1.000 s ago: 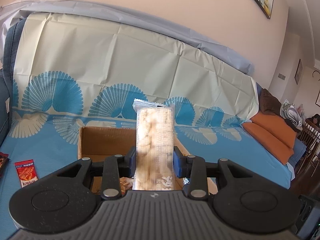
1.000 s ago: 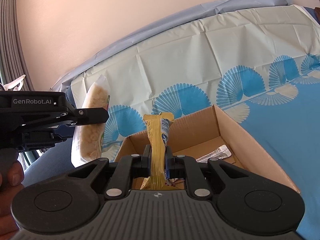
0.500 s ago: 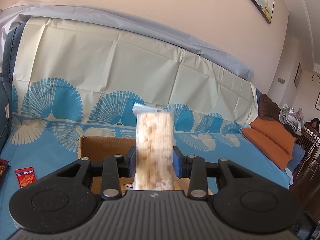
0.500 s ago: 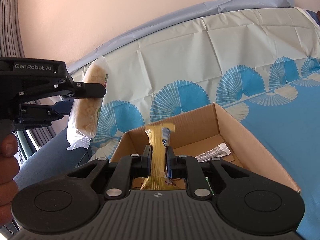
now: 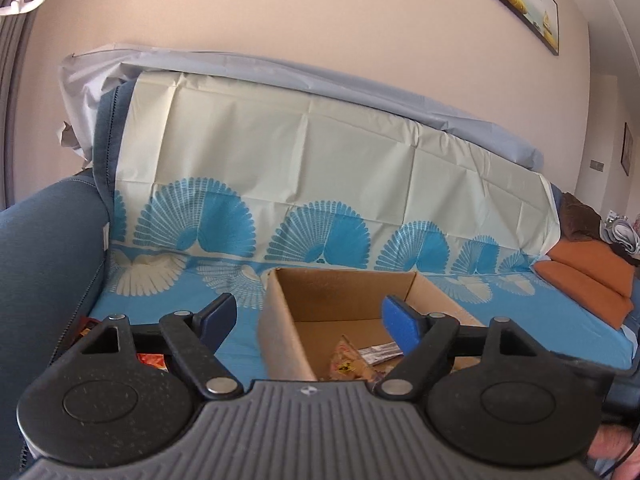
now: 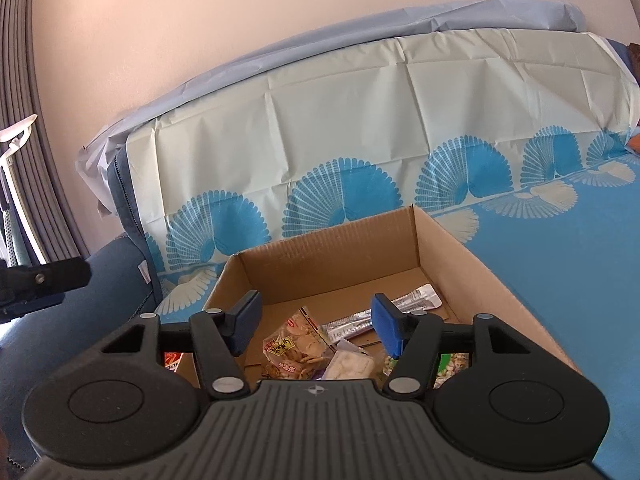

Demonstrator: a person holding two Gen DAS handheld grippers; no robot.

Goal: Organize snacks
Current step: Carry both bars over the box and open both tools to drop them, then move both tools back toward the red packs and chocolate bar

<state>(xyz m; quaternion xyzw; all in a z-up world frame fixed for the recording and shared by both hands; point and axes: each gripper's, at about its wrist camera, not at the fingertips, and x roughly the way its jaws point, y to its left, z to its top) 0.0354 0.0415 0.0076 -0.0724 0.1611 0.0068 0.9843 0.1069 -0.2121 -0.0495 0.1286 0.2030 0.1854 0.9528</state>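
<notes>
An open cardboard box (image 5: pixel 280 320) (image 6: pixel 452 248) stands on the blue-covered sofa seat. Inside it lie a cracker packet (image 6: pixel 294 350), a silver wrapper (image 6: pixel 376 316) (image 5: pixel 378 350), a white pack (image 6: pixel 350 364) and a green packet (image 6: pixel 450 366). My left gripper (image 5: pixel 308 320) hangs over the box's left wall, jaws opening, nothing between them. My right gripper (image 6: pixel 314 324) hovers above the box's near side, jaws opening and empty, with the dropped snacks below. The left gripper's tip (image 6: pixel 60 276) shows at the left edge of the right wrist view.
Red snack packets (image 5: pixel 150 360) lie on the seat left of the box, partly behind my left gripper. A dark blue sofa arm (image 5: pixel 44 264) rises on the left. Orange cushions (image 5: pixel 588 276) sit far right. A patterned sheet (image 6: pixel 360 128) covers the backrest.
Both grippers have opened and let go of their packets: the long cracker pack left the left one, the yellow bar left the right one. The left gripper has shifted left of the box.
</notes>
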